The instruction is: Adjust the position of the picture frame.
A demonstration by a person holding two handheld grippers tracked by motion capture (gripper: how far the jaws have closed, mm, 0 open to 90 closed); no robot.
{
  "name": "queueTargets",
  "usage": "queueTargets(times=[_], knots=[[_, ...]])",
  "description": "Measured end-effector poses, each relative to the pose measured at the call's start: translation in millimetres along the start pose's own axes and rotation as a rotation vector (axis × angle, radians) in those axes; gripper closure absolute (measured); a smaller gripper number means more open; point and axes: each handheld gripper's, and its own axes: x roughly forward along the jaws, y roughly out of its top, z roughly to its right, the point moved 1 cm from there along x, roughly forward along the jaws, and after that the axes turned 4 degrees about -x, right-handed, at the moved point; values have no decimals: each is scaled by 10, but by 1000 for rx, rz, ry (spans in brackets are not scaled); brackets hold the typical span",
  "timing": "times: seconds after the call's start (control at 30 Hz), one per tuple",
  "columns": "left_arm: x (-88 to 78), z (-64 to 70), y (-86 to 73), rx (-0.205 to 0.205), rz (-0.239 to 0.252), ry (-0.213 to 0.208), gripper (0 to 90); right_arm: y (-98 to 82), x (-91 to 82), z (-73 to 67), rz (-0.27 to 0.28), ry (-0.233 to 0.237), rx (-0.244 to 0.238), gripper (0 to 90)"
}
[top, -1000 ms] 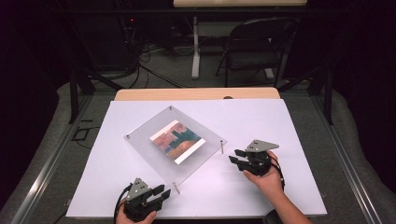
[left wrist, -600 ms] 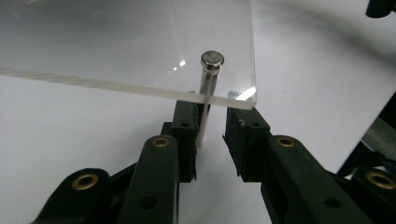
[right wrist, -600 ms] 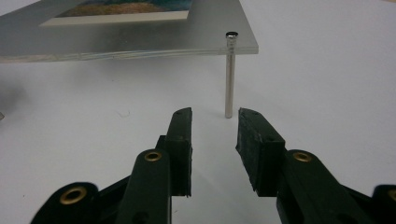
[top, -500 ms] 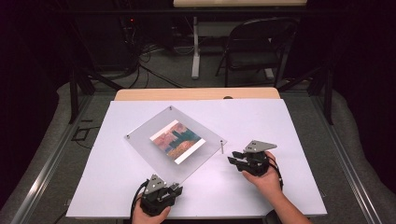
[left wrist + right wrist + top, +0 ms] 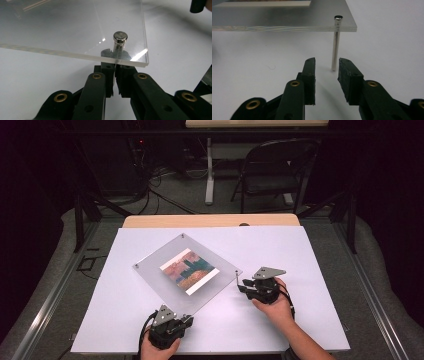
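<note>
The tabletop (image 5: pixel 280 250) is a broad rectangle under a smooth, matte white sheet, with a strip of pale wood showing along its far edge. On it, raised on thin legs and turned so that its corners point outward like a diamond, stands a clear acrylic plate (image 5: pixel 160 270), flat, glossy and square-cut, with thick polished edges. Under its middle lies a small rectangular picture (image 5: pixel 190 271) in rust, orange and teal, with a white border.

The left tongs (image 5: pixel 186 319), black with brass-coloured pivot pins, sit at the near corner of the plate. In the left gripper view their jaws have just been closing and are now drawn together on the near metal post (image 5: pixel 117 50), a shiny round standoff whose domed cap sits above the acrylic; the pads pinch its shaft just under the plate's corner.

The right tongs (image 5: pixel 242 287) lie at the plate's right corner, held low over the tabletop. In the right gripper view their jaws stand narrowly apart, having opened slightly, with nothing pressed between the pads. The right metal post (image 5: pixel 335 47), a slim polished cylinder with a small dark cap through the acrylic, stands just beyond the gap between the tips, untouched.
</note>
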Motion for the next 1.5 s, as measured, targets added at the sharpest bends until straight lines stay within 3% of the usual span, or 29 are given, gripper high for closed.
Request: queueTargets(times=[0.2,0.27,0.4,0.47,0.53,0.77,1.13,1.37,1.5], knots=[[-68,-21,41,-10,24,-13,852,41,150,51,2,25,34,643],[-93,-37,47,-16,26,-15,852,103,201,63,30,36,27,648],[-133,-52,61,-15,42,-13,852,167,292,77,32,42,23,703],[-144,-57,65,-11,41,-11,852,192,350,77,29,66,25,785],[-161,-61,70,-6,44,-6,852,199,362,71,22,61,13,851],[-236,-74,115,9,63,7,852,184,366,68,4,96,33,857],[-345,-219,336,35,114,42,851,128,168,9,26,126,105,857],[-210,-407,559,60,119,68,851,39,-65,-69,47,106,139,857],[-132,-462,644,74,119,56,852,-5,-139,-80,58,94,154,857]])
